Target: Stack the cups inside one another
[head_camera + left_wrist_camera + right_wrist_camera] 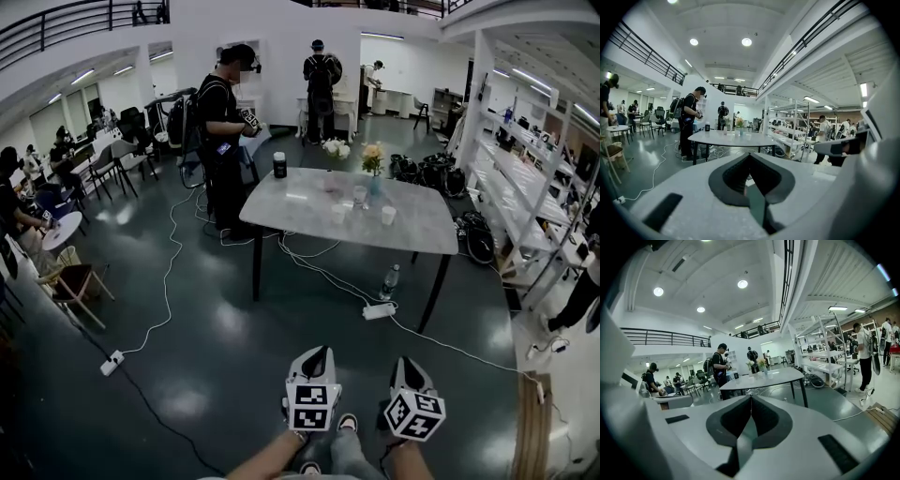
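Left claw point(750, 157) and right claw point(751, 398) pressed together, empty (cups point(388, 215) well apart).

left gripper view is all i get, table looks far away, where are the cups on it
Observer: The head view shows a left white cup and a right white cup standing apart, unstacked, near the near edge of the table.
Operator: ok is my right gripper carrying anything
Observer: No. In the right gripper view the right gripper has its jaws together with nothing between them.
Operator: anything on the floor on the way there
Observer: The head view shows a water bottle standing on the floor by the table's near side, with a white power strip just in front of it.
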`<state>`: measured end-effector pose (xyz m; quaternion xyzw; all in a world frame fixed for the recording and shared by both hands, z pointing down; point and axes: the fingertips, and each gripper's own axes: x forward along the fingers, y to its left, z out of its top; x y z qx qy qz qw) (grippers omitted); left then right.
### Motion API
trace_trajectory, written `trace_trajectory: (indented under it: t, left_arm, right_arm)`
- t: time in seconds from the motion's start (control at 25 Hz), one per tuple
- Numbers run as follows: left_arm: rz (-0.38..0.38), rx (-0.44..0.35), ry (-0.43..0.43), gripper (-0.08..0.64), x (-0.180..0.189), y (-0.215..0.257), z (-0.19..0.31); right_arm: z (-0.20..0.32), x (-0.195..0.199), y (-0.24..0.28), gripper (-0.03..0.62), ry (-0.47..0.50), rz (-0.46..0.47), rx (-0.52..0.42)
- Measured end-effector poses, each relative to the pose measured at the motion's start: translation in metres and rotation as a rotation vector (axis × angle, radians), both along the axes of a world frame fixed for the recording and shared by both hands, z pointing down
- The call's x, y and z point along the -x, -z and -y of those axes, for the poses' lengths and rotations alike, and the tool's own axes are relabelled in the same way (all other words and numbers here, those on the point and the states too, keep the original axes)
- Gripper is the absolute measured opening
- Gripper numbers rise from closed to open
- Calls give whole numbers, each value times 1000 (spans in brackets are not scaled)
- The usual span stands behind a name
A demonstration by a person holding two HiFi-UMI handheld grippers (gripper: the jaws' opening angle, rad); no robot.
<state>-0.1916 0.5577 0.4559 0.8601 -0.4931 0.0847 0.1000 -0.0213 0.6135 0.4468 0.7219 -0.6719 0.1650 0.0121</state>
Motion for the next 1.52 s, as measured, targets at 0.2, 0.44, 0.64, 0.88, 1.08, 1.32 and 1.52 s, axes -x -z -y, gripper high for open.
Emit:
trace_trajectory:
  t: [0.2, 0.44, 0.64, 0.88, 1.08, 1.32, 1.52]
  left_arm:
    - [4, 10, -2, -5, -2, -4, 22]
    - [10, 10, 12, -5, -10, -5, 53]
    - [18, 13, 26, -5, -22, -5, 86]
    - [26, 1, 38, -5, -46, -2, 120]
    - [43, 0, 31, -5, -69, 5, 144]
    - [71, -6, 23, -5, -97, 12, 172]
    - [95, -6, 35, -5, -106, 8, 197]
  right_arm:
    - [27, -3, -6, 8, 4, 16, 20]
    - [62, -11, -10, 8, 19, 11, 32]
    - [99, -23, -7, 8, 44, 7, 32]
    - [139, -45, -2, 8, 67, 6, 15]
    - [165, -58, 9, 8, 103, -14, 1]
    - [196, -80, 11, 8, 114, -1, 0]
    - [220, -93, 4, 8, 115, 22, 2]
